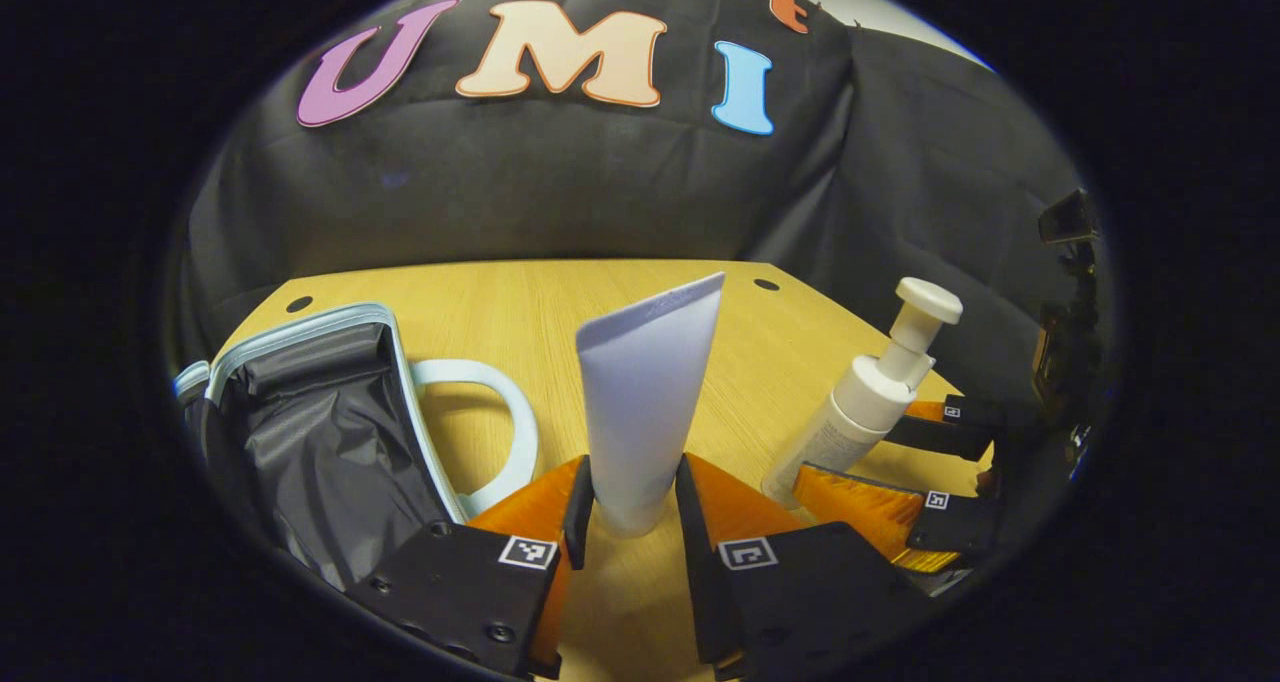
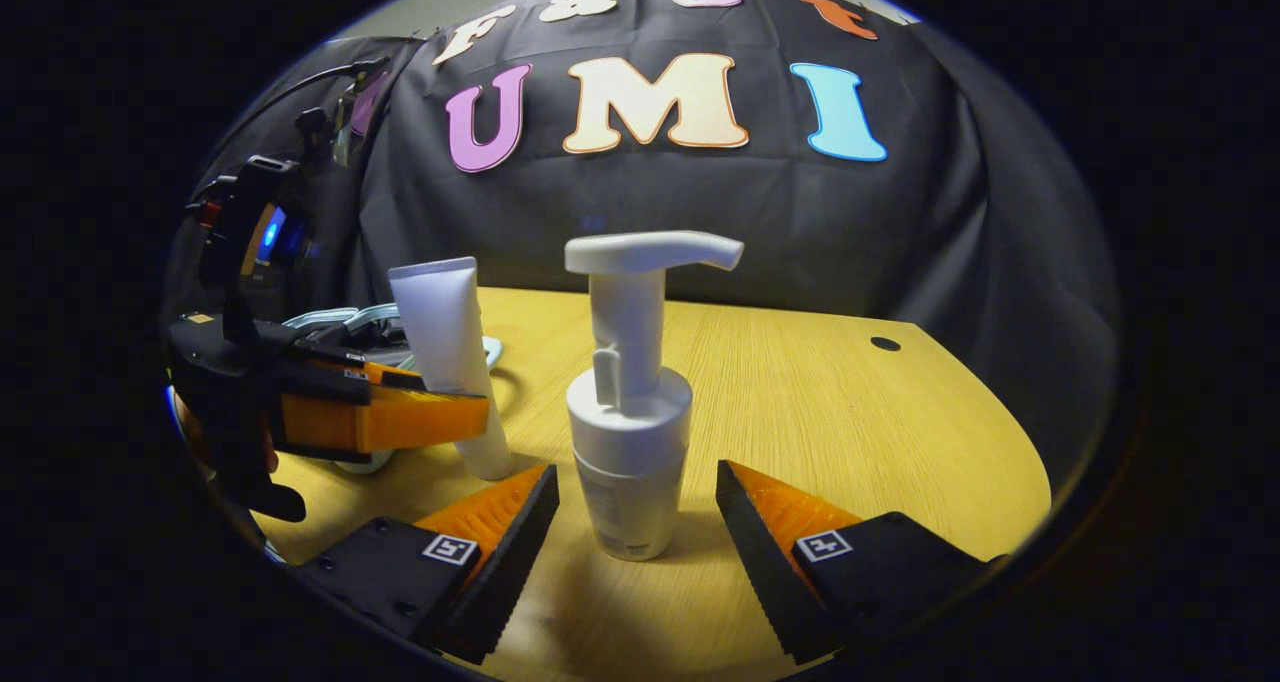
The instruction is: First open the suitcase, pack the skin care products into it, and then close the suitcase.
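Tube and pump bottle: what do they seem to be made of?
Tube: likely soft matte plastic, judging by its flat crimped top and dull white skin. Pump bottle: likely rigid plastic, smooth white, with a moulded pump head and a slight sheen. Neither can be confirmed by look alone.

— Does the tube (image 1: 645, 392) carry any writing?
— A faint mark near its flat top, too dim to read.
— And the pump bottle (image 2: 628, 442)?
— Fine print low on its body, too small to read. The clear signs are square black-and-white coded tags (image 1: 527, 551), one on each finger of the left gripper (image 1: 630, 482) and the right gripper (image 2: 637, 492).
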`<action>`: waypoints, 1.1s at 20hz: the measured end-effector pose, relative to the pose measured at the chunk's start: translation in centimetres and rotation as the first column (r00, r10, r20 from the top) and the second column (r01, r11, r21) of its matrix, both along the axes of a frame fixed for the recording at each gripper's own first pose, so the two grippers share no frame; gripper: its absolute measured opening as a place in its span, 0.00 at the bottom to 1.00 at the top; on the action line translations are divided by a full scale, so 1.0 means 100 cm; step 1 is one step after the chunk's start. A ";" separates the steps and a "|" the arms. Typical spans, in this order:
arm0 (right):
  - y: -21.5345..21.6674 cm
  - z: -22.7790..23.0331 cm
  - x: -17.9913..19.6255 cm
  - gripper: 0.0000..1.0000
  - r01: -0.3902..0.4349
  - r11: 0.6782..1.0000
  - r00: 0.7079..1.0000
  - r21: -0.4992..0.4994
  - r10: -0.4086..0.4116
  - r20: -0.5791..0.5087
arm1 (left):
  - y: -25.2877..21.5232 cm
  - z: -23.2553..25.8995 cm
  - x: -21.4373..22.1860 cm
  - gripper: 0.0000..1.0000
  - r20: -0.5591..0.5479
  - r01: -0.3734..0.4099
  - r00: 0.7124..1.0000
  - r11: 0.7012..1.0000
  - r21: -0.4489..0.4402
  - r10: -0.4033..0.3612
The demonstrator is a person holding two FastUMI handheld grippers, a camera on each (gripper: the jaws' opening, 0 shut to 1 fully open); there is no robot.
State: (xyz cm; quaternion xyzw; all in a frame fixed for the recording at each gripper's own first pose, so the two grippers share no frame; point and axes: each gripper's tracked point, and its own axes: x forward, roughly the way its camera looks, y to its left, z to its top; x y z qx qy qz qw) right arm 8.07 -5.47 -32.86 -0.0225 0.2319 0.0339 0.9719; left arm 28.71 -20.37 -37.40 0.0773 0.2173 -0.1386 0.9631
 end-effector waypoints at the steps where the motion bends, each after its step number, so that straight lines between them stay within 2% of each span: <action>1: -0.002 0.000 0.001 0.98 0.003 1.000 1.000 0.000 -0.003 0.000 | 0.000 0.003 0.000 0.43 0.003 0.004 1.000 1.000 -0.013 -0.004; 4: -0.005 0.000 0.003 0.98 0.010 1.000 1.000 -0.006 -0.010 0.001 | -0.002 0.018 -0.002 0.41 0.026 0.008 1.000 0.999 -0.045 -0.007; 7: -0.006 0.000 0.005 0.92 0.017 1.000 1.000 0.001 -0.017 0.004 | -0.009 0.044 -0.006 0.41 0.067 0.032 0.997 0.996 -0.077 -0.027; 10: -0.006 0.000 0.006 0.79 0.034 0.999 0.999 0.016 -0.034 -0.003 | -0.011 0.074 -0.011 0.40 0.083 0.038 0.996 0.992 -0.123 -0.028; 11: -0.006 0.000 0.008 0.70 0.043 0.999 0.999 0.016 -0.043 0.000 | -0.007 0.083 -0.015 0.40 0.074 0.036 0.997 0.990 -0.135 -0.026; 13: -0.004 0.001 0.006 0.63 0.042 0.999 0.999 0.011 -0.042 -0.013 | 0.008 0.102 -0.025 0.42 0.070 0.023 0.997 0.987 -0.162 -0.012; 15: 0.003 0.013 0.004 0.61 0.025 1.000 1.000 0.005 -0.025 -0.014 | 0.034 0.116 -0.035 0.40 0.042 -0.013 0.999 0.987 -0.158 0.020; 19: 0.029 0.049 -0.003 0.61 -0.005 0.999 1.000 0.035 0.005 -0.017 | 0.109 0.126 -0.057 0.40 -0.023 -0.151 0.989 0.984 -0.098 0.149; 21: 0.052 0.063 -0.010 0.62 -0.023 0.998 0.999 0.064 0.025 -0.036 | 0.135 0.112 -0.069 0.43 -0.105 -0.203 0.975 0.975 -0.092 0.194; 22: 0.065 0.068 -0.012 0.62 -0.038 0.997 0.998 0.072 0.041 -0.050 | 0.145 0.097 -0.078 0.40 -0.183 -0.230 0.960 0.969 -0.089 0.211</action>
